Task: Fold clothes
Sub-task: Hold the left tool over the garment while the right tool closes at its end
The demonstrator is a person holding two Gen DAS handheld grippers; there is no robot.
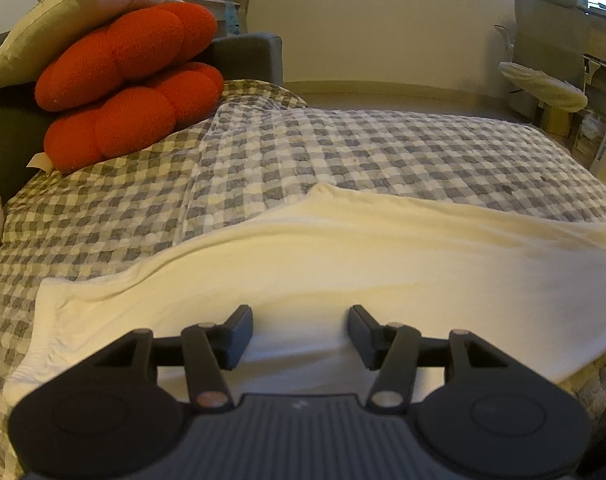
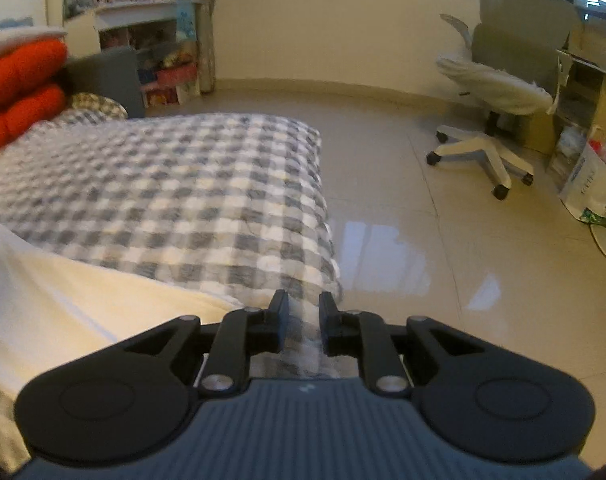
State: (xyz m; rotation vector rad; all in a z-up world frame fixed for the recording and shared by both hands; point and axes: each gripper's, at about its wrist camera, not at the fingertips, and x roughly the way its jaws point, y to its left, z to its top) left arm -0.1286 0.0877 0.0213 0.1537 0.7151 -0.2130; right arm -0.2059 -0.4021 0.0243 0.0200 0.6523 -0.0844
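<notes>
A checked bed (image 1: pixel 343 148) is carrying a cream garment (image 1: pixel 343 264); red cushions (image 1: pixel 131 84) are sitting far left, an office chair (image 2: pixel 499 92) far right. Left gripper (image 1: pixel 299 332) fingers are gaping wide over the garment; right gripper (image 2: pixel 303 320) fingers are standing narrowly apart, empty.

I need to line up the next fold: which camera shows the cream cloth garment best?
The left wrist view: the cream cloth garment spreads across the frame on the grey-and-white checked bedcover, with its far edge and left end visible. The right wrist view catches only one end of it at lower left.
</notes>
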